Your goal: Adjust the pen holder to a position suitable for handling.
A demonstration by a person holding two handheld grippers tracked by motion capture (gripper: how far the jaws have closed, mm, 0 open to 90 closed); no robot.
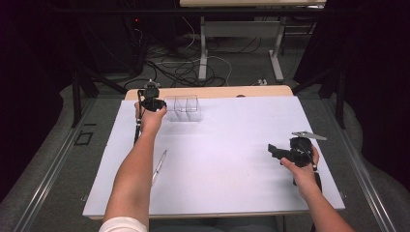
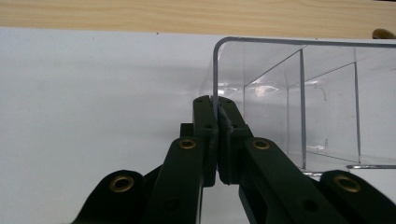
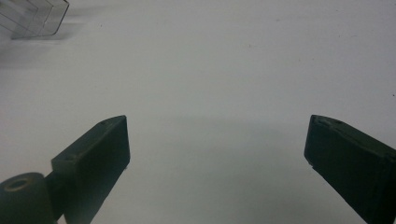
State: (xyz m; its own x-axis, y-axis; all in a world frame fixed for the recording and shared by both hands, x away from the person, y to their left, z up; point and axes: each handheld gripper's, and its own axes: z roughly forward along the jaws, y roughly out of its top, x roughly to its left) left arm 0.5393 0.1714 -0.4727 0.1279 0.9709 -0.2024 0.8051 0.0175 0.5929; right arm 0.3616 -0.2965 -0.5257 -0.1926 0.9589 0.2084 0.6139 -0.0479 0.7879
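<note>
Jaws of the left gripper (image 2: 215,122) are clamped together on the near end wall of a clear plastic organizer box (image 2: 299,98), one pad on the outer face of the wall and one on the inner face, just below the rounded top corner. Seen in the high view, the left gripper (image 1: 153,102) sits at the left end of the clear plastic organizer box (image 1: 183,108), touching it, with the person's left forearm (image 1: 135,174) running back from the box toward the near edge of the table. The box stands upright on a white mat (image 1: 227,159) at the far left of the mat, close to the strip of bare wooden table edge (image 1: 217,91) behind it; thin clear partitions divide its interior into compartments, which appear to hold nothing. A slim silver pen (image 1: 158,166) lies on the mat nearer the person than the box, just beside the left forearm. The right gripper (image 1: 276,152) hangs well apart from the box, toward the near right of the mat, held in the person's right hand (image 1: 303,166). In the right gripper view its jaws stand wide apart with nothing between them (image 3: 217,149), bare mat beneath, and a corner of the box (image 3: 35,18) lies far off at the upper left.
</note>
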